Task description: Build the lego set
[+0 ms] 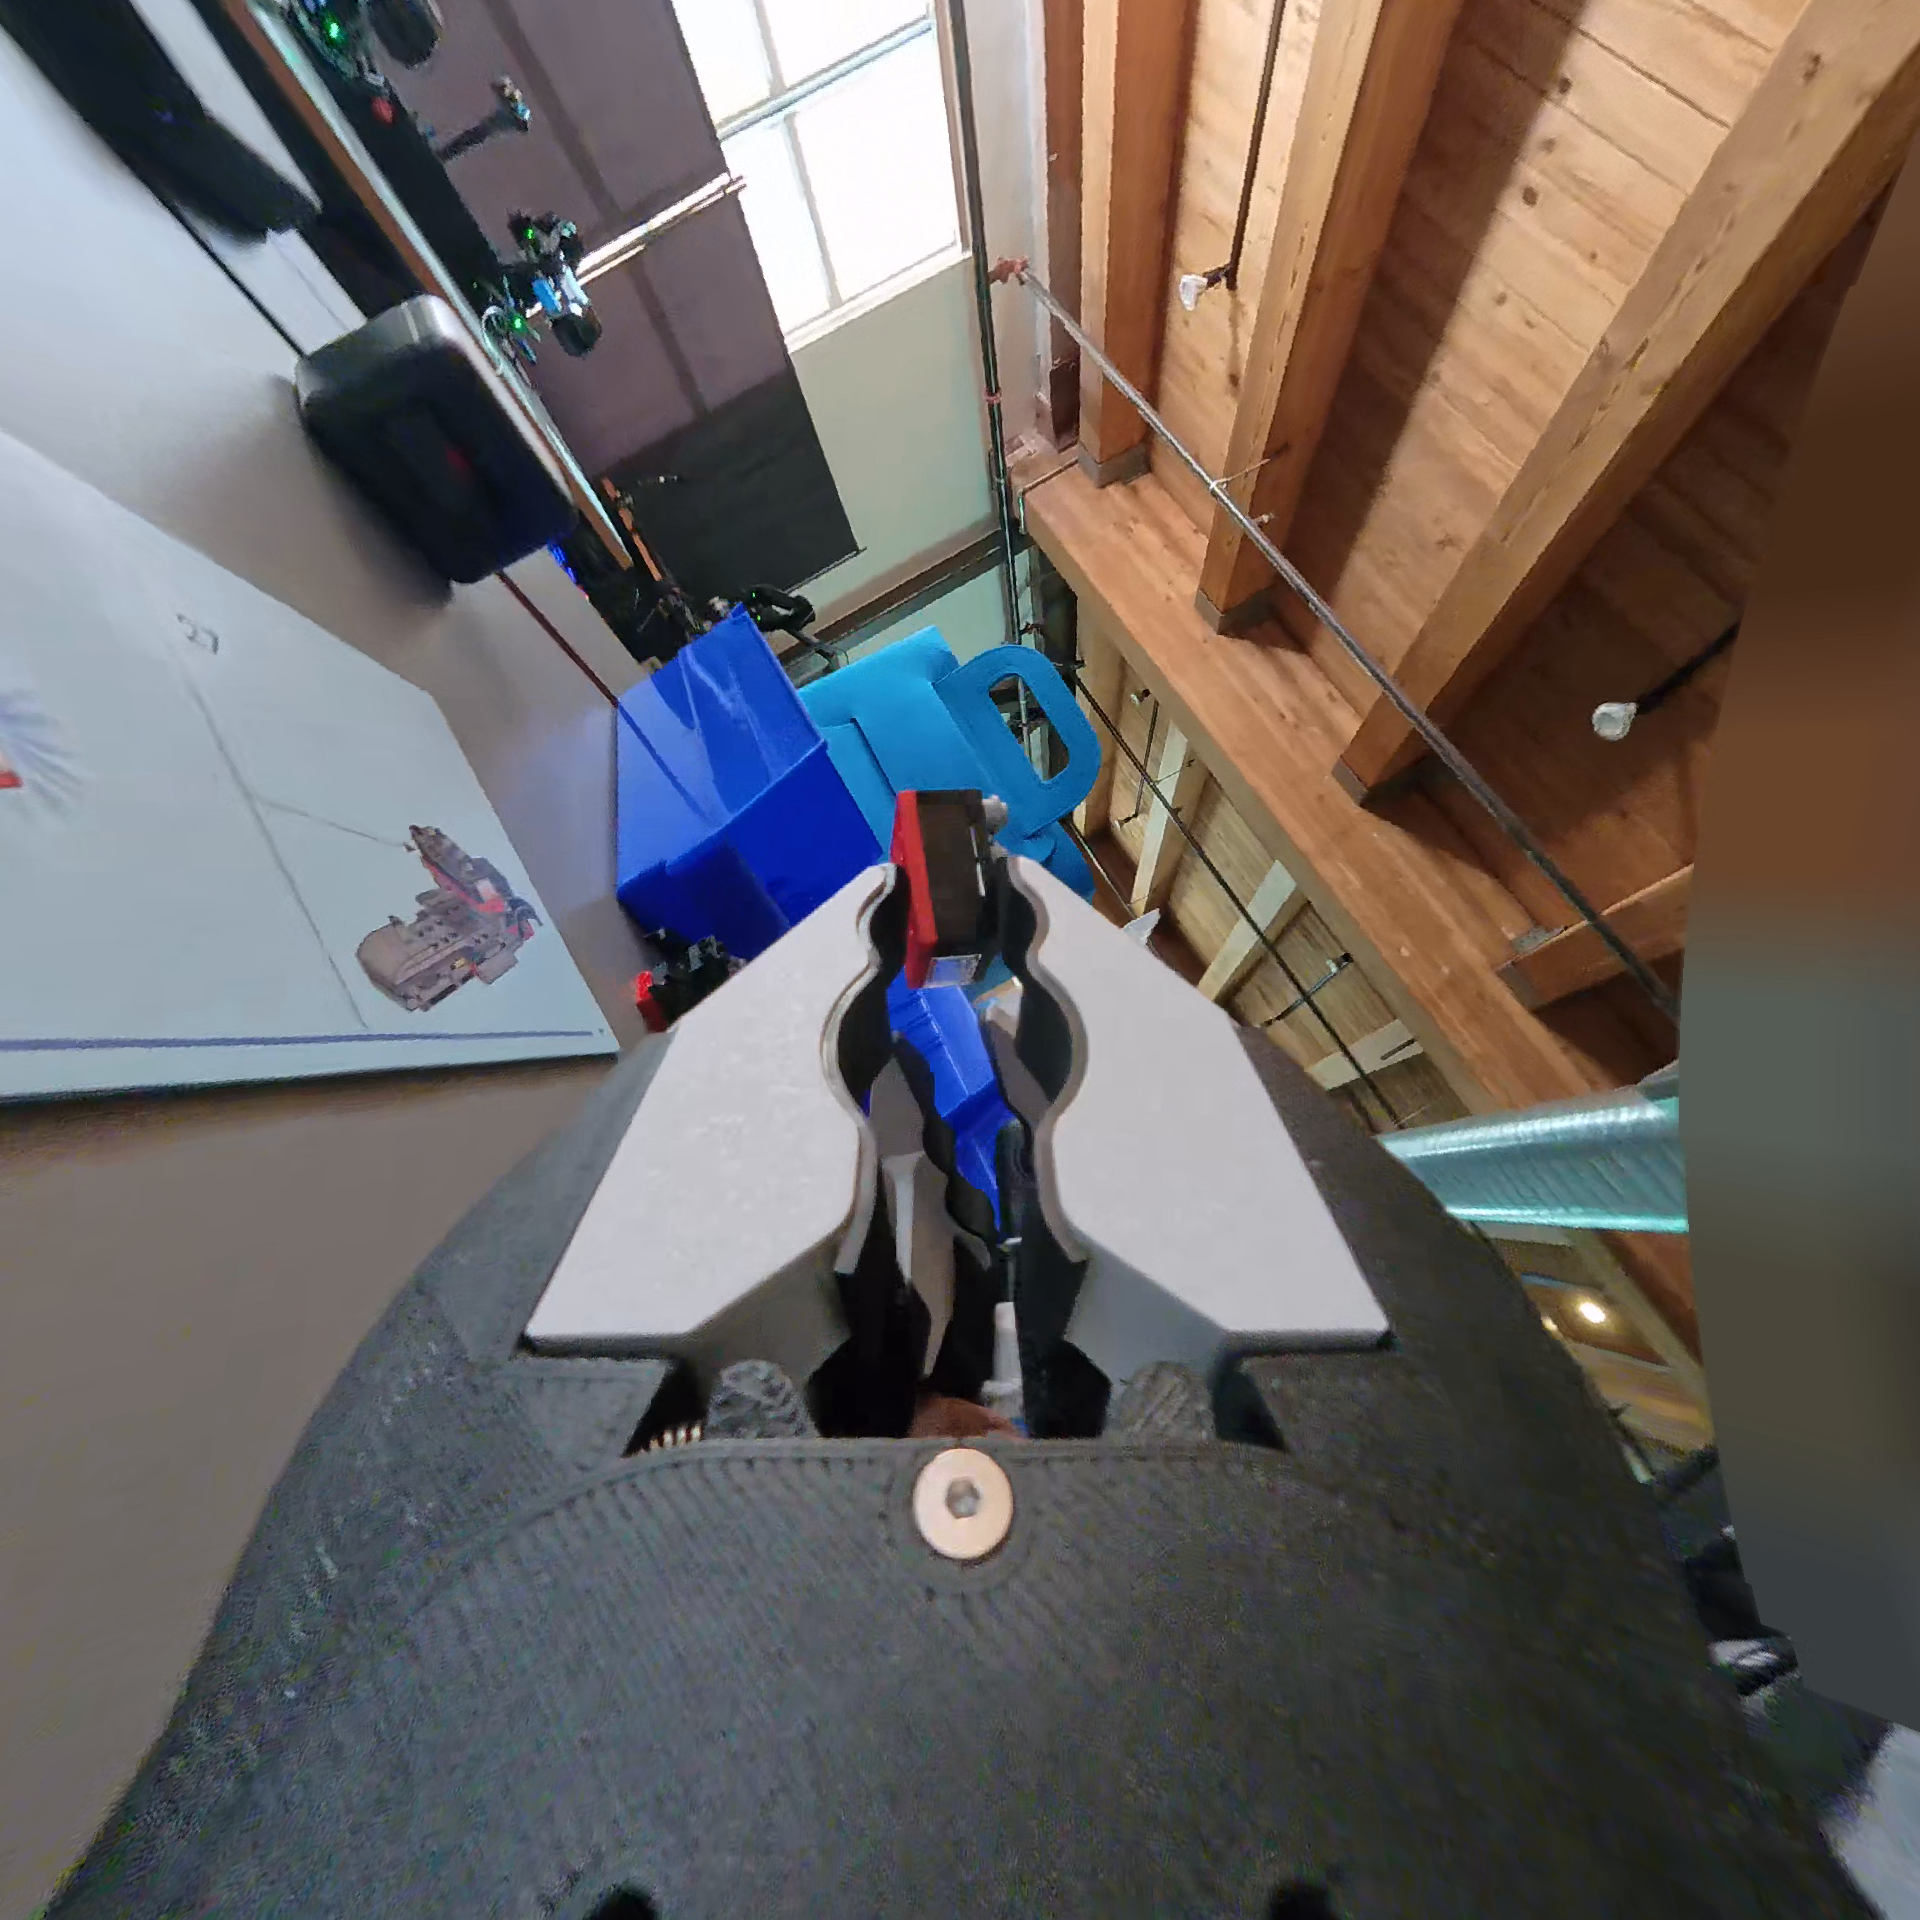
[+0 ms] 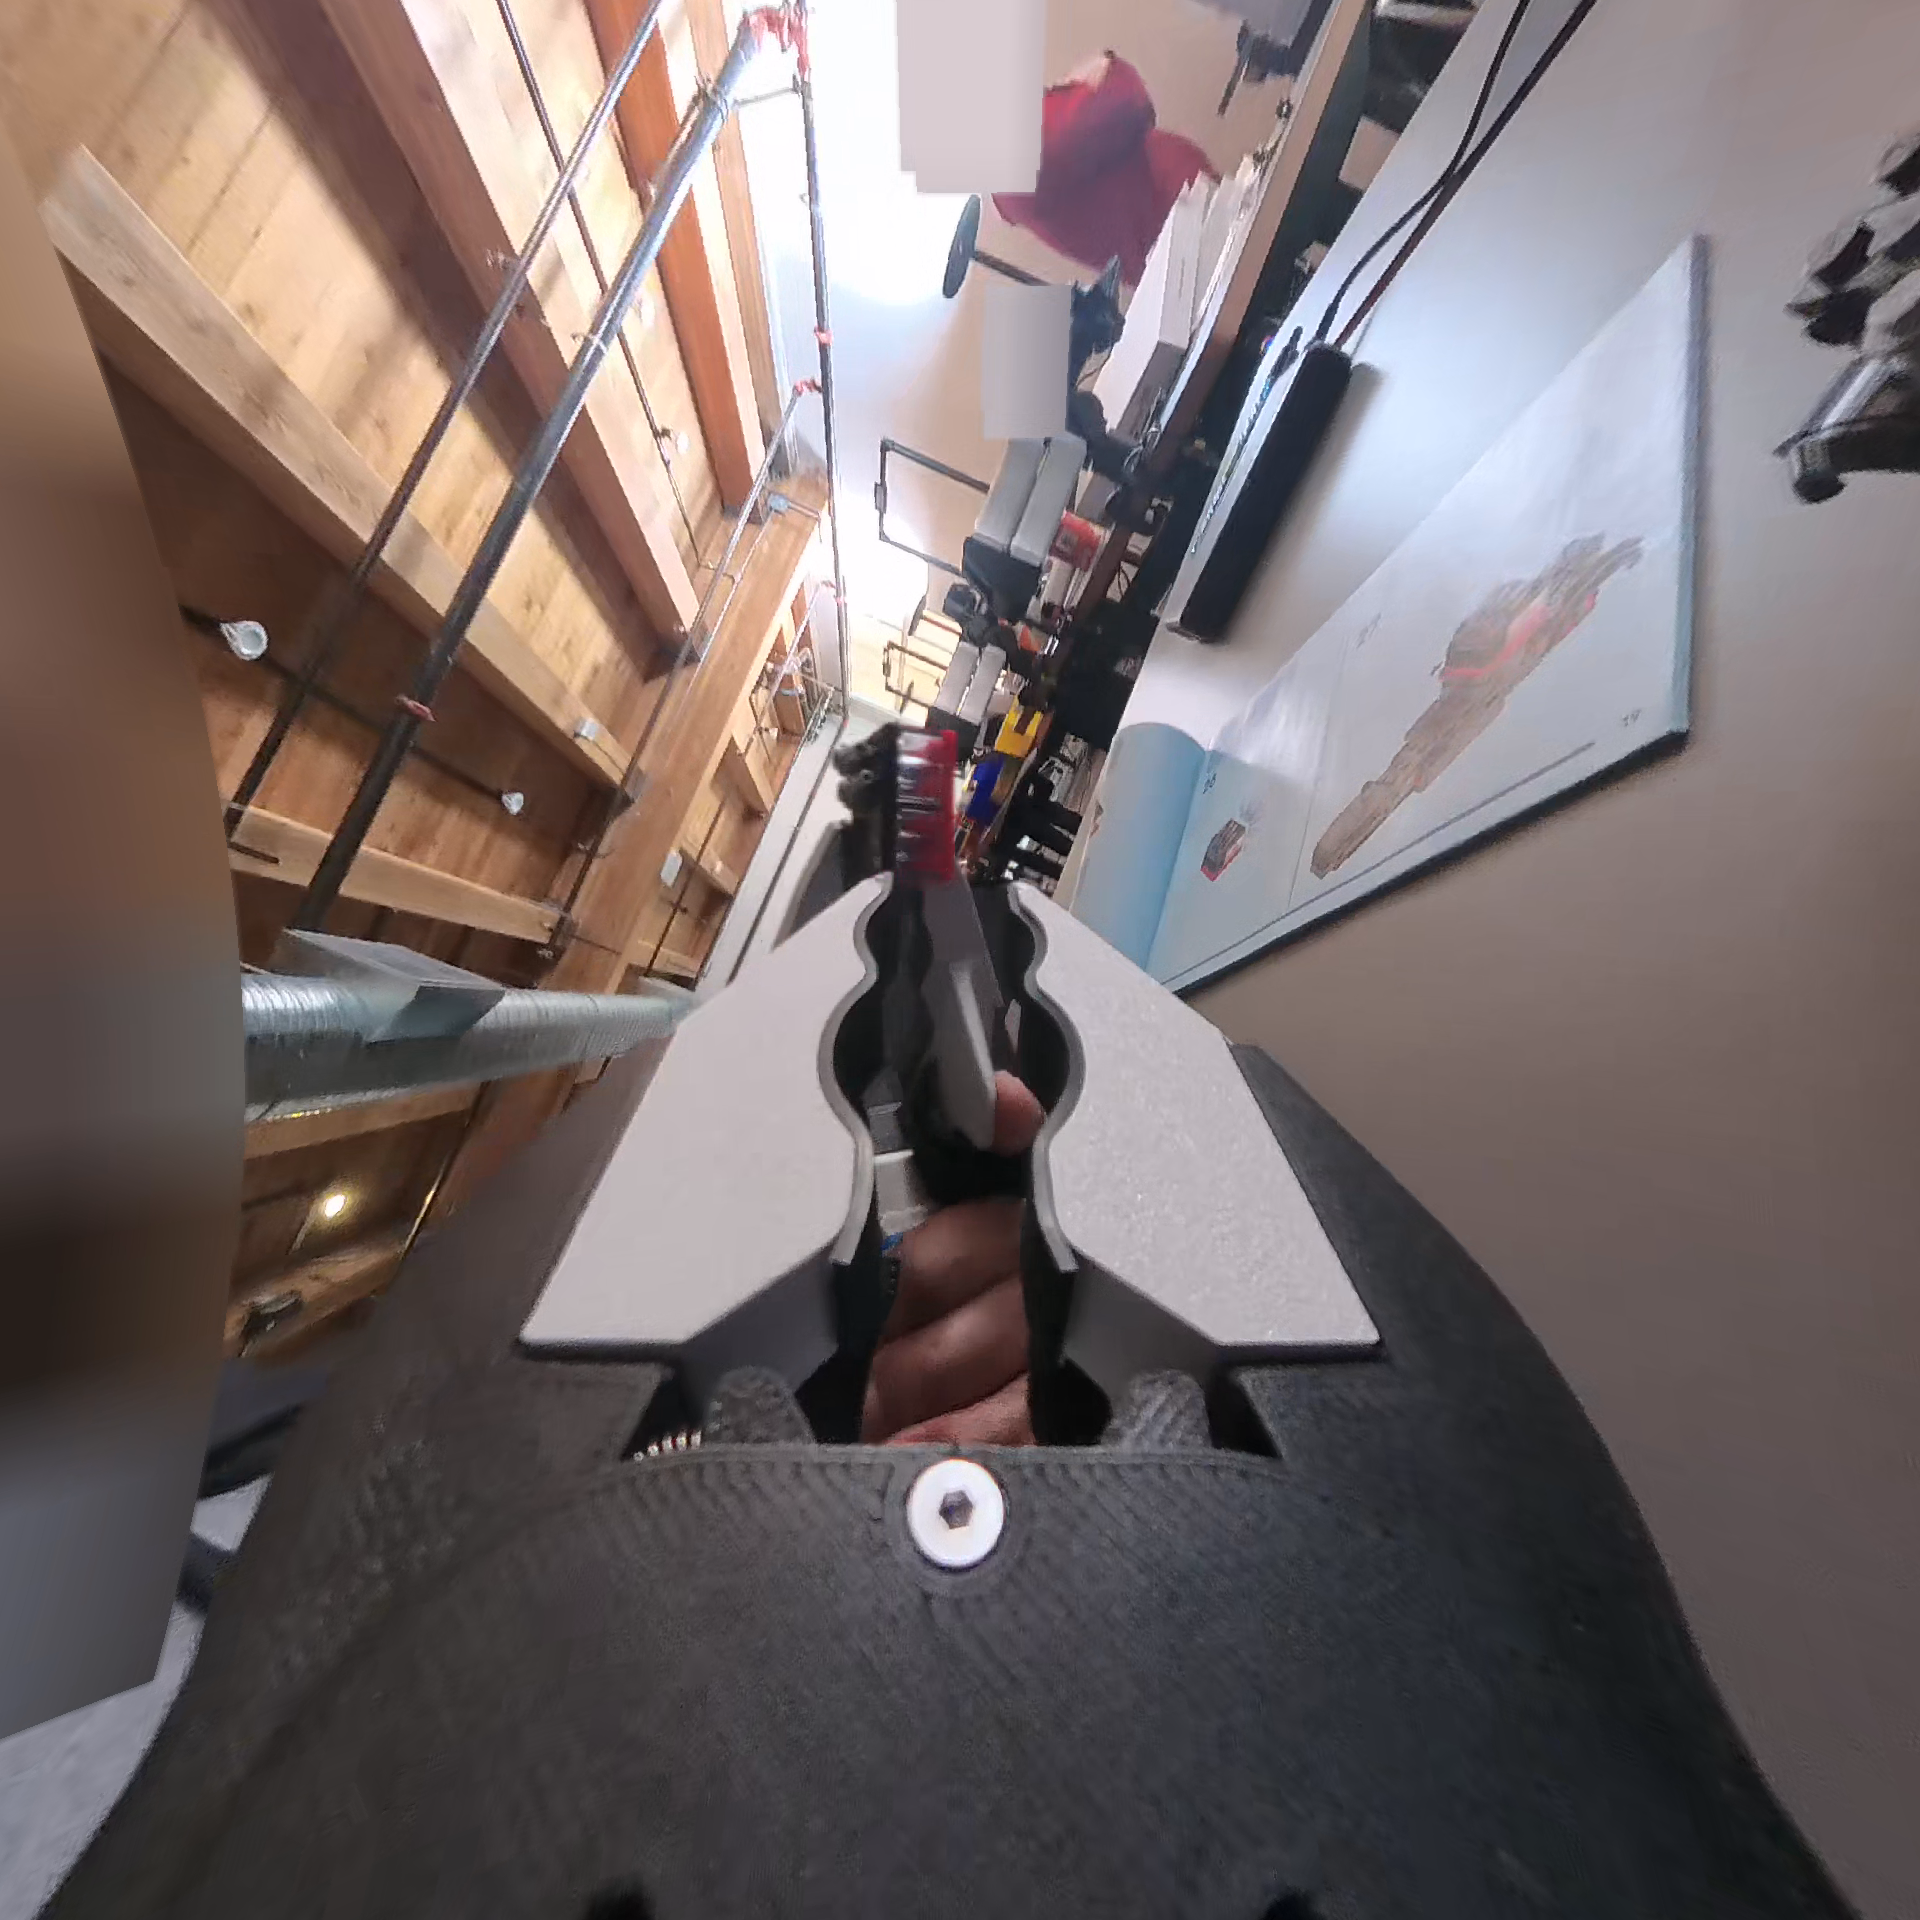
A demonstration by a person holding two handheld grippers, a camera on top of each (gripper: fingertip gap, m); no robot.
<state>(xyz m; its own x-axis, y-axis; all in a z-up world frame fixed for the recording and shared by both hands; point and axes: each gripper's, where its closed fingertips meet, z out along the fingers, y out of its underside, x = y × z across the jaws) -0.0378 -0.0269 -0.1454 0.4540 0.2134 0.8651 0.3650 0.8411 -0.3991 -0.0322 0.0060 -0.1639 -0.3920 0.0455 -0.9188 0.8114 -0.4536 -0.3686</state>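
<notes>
Between left tongs (image 1: 948,894): flat red-black lego piece (image 1: 935,883).

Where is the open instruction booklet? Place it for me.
The instruction booklet lies open on the table at the left of the left wrist view, beside the blue bin; the right wrist view shows it at the right.

Left gripper (image 1: 940,894): path ahead is blocked by the blue bin (image 1: 727,790) and the blue handled container (image 1: 997,727) beside it. The open instruction booklet (image 1: 239,831) and a black box (image 1: 426,436) occupy the table (image 1: 208,1247) to the left. Bare tabletop lies below the booklet.

Right gripper (image 2: 940,894): booklet (image 2: 1455,675) and power strip (image 2: 1268,488) flank the right side.
</notes>
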